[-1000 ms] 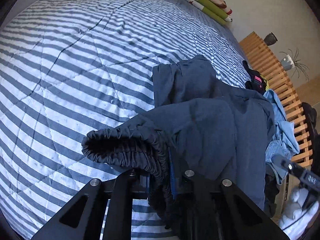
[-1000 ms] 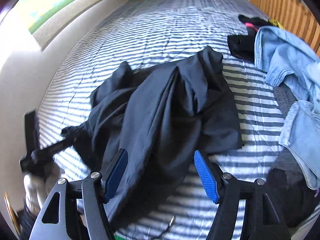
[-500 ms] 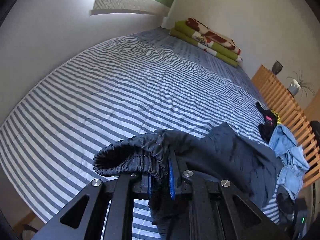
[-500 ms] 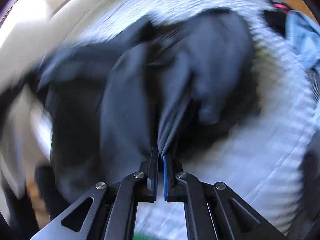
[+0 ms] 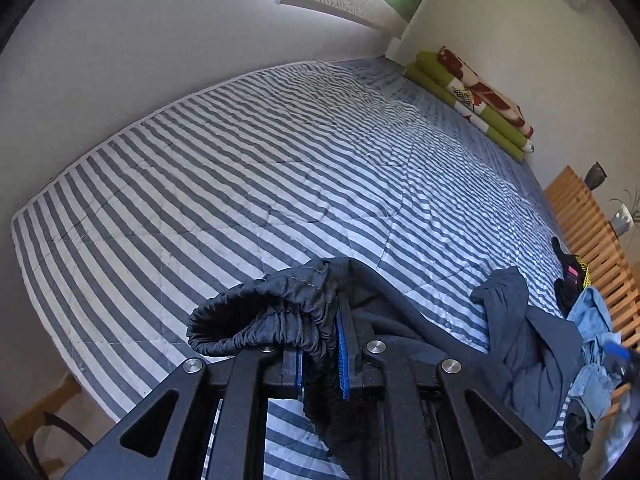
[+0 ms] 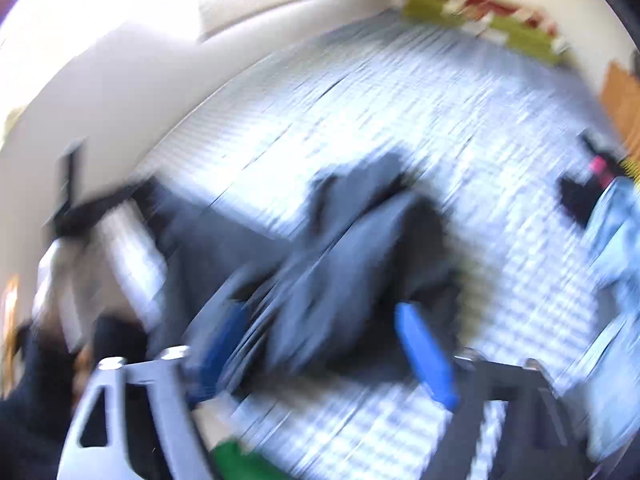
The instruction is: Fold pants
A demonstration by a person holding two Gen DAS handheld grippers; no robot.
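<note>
Dark navy cloth is bunched in my left hand-held gripper: its blue pads are closed on the gathered elastic waistband of the pants, and the rest of the garment trails off to the right in a crumpled heap across the striped bed. My right hand-held gripper is very blurred in its own view, but its blue pads stand well apart and are opening; pants fabric lies between them and looks loose, not pinched.

As for progress, I judge I am near the start. The pants are not laid flat: the legs are twisted over one another, one fold rears up near the bed's right side, and no neat crease shows anywhere. Only the waistband is under control. What remains is nearly everything: spreading the pants out on the clear stretch of bed, lining up the legs, then folding them over.

Light blue jeans and a black item lie at the bed's right edge beside the wooden slats, close to the pants' far end. A green rolled blanket sits well apart at the head of the bed.
</note>
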